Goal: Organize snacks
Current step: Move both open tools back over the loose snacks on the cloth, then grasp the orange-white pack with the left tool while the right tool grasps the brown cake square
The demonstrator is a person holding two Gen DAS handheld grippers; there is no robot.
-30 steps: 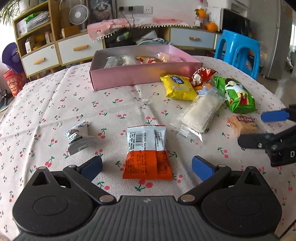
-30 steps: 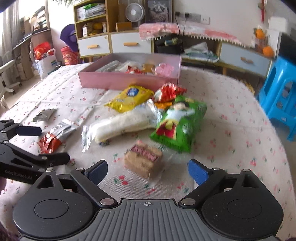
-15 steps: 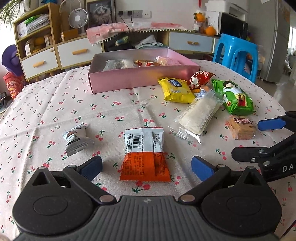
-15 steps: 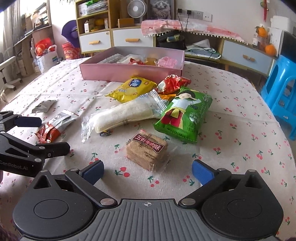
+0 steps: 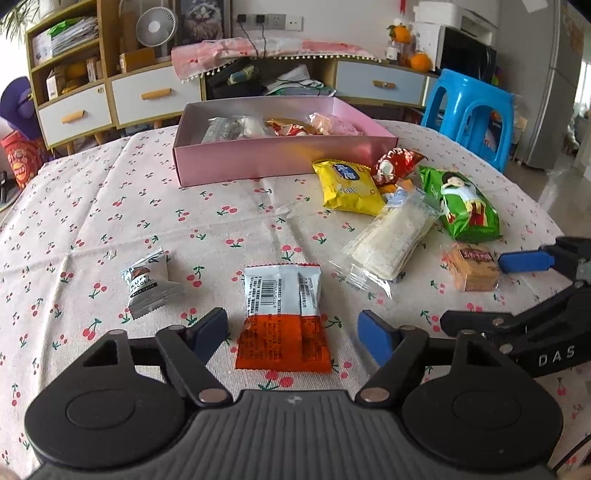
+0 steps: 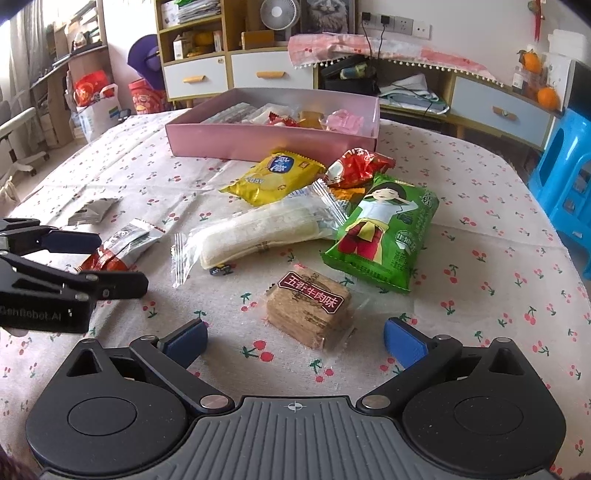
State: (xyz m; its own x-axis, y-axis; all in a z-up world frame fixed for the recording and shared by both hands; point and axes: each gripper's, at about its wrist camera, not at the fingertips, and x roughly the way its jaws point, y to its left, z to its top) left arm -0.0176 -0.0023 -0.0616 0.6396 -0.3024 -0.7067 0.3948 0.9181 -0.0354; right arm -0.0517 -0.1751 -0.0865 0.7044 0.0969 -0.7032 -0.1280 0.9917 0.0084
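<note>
**Left tongs closing on the orange-and-white packet**

Your left tongs [image 5: 291,330], spread wide a second ago, are closing; the orange-and-white packet [image 5: 282,317] lies between them on the counter [image 5: 221,221], not yet pinched. Your right tongs [image 6: 293,338] stay spread around the brown biscuit pack [image 6: 310,306]. The pink box [image 5: 280,162] waits beyond both.

We are in a home living room: a table [image 5: 110,206] under a cherry-print cloth, wooden drawers [image 6: 195,77] and shelves beyond our tongs, a desk fan [image 6: 279,13], a cat picture [image 6: 327,14], a blue plastic stool [image 5: 469,110].
</note>
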